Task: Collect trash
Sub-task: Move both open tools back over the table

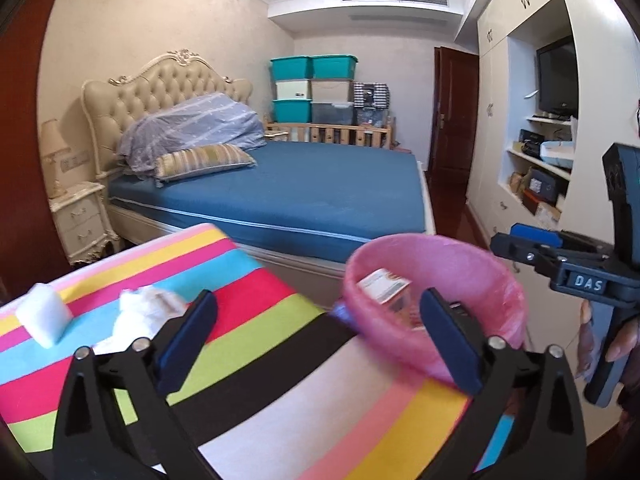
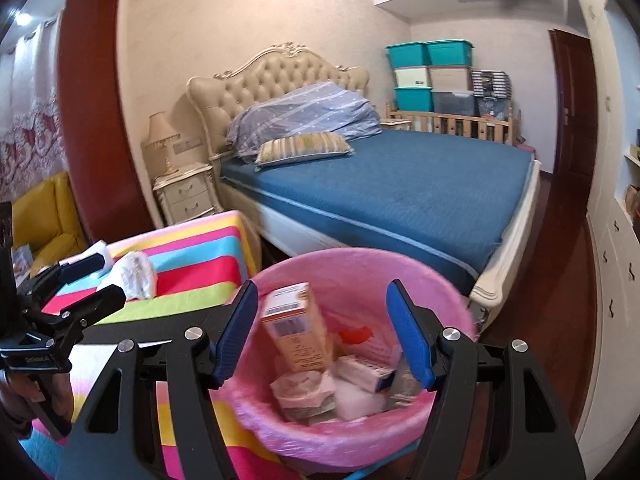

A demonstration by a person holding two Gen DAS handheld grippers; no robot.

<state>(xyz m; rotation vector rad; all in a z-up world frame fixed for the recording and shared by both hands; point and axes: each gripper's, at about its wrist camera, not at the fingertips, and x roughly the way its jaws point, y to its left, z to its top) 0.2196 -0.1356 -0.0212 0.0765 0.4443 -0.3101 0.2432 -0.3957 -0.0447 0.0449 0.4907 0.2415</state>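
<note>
I see several items already in the bin (image 2: 360, 432); both grippers, left (image 1: 316, 332) and right (image 2: 320, 332), spread empty; two white scraps (image 1: 140, 312) left of the bin remain.

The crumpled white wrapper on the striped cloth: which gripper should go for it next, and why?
Probably the left gripper: it is open and empty, and the crumpled white wrapper lies just beyond its left finger on the striped cloth. The right gripper, also open, hangs over the pink-lined bin, where the orange box already sits.
</note>
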